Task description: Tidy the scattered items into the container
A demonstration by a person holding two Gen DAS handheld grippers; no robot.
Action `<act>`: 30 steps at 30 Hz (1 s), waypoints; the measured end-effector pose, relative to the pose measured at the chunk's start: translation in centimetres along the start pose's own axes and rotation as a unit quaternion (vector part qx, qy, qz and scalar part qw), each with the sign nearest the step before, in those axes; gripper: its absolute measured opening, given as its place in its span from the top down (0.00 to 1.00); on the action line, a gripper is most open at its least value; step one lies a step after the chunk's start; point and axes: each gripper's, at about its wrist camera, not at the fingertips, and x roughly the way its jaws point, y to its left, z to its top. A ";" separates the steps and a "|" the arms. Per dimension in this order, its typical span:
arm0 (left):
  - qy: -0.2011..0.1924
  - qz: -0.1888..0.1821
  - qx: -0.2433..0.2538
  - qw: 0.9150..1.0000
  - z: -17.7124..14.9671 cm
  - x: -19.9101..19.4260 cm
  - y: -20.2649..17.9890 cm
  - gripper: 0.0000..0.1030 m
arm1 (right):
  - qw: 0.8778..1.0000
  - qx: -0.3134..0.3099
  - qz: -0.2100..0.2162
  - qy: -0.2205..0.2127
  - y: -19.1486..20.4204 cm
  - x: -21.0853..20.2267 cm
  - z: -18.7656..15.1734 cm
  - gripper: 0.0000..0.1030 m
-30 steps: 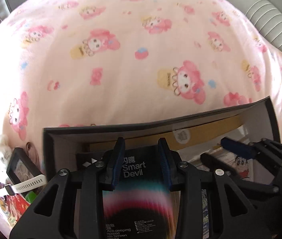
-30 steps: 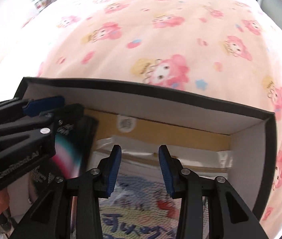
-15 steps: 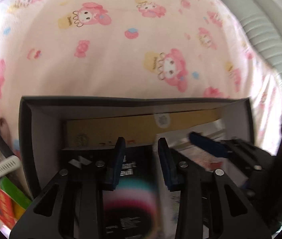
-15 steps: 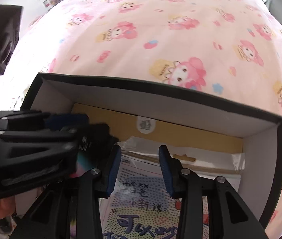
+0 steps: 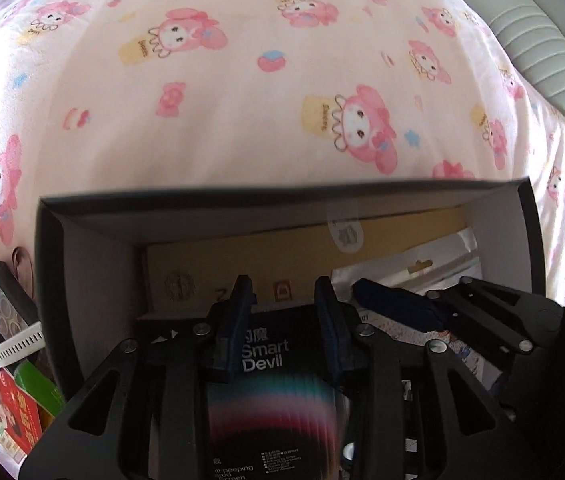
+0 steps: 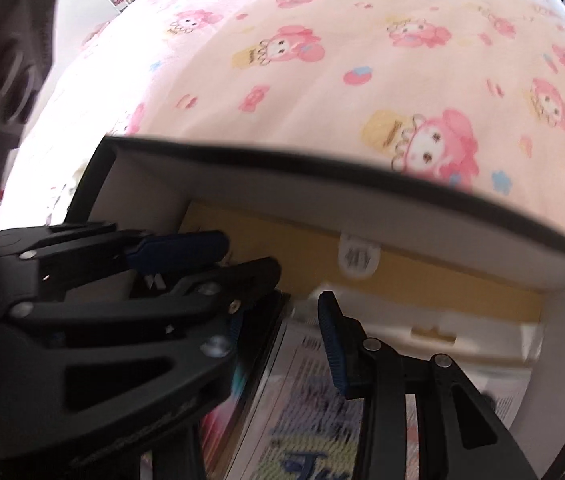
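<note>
A black container (image 5: 242,200) (image 6: 322,168) with white inner walls lies on the pink bedsheet. It holds a yellow-brown carton (image 5: 282,256) along the far wall. My left gripper (image 5: 284,308) (image 6: 248,254) hovers inside with its jaws apart over a black "Smart Devil" box (image 5: 266,360). That box is wider than the gap and shows on both sides of the fingers. Beside it, my right gripper (image 6: 282,312) (image 5: 438,304) stands open over a clear packet (image 6: 322,420) with a printed cartoon sheet. Its left finger is hidden behind the left gripper.
Left of the container, on the bedsheet (image 5: 242,100), lie a black-framed item (image 5: 6,320) with a white strap (image 5: 14,348), a red pack (image 5: 6,412) and a green item (image 5: 38,388). A grey ribbed cushion (image 5: 542,40) borders the bed at the right.
Both grippers have tipped further down into the container and drawn closer together. The left gripper now covers the right gripper's left finger. The black box and the packet stay under the fingers.
</note>
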 end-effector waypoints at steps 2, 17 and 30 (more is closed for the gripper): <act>-0.008 0.001 0.005 1.000 -0.3 -0.5 0.0 0.68 | 1.000 -0.003 -0.014 -0.008 0.1 -1.0 -0.9 0.65; 0.039 -0.142 -0.019 0.989 -4.5 -1.1 -0.3 0.67 | 0.994 0.064 -0.045 -0.076 -2.4 -9.6 -7.7 0.65; 0.044 -0.119 -0.002 0.992 -5.9 -1.0 -0.8 0.52 | 0.993 0.076 -0.058 -0.065 -2.0 -2.1 -5.3 0.65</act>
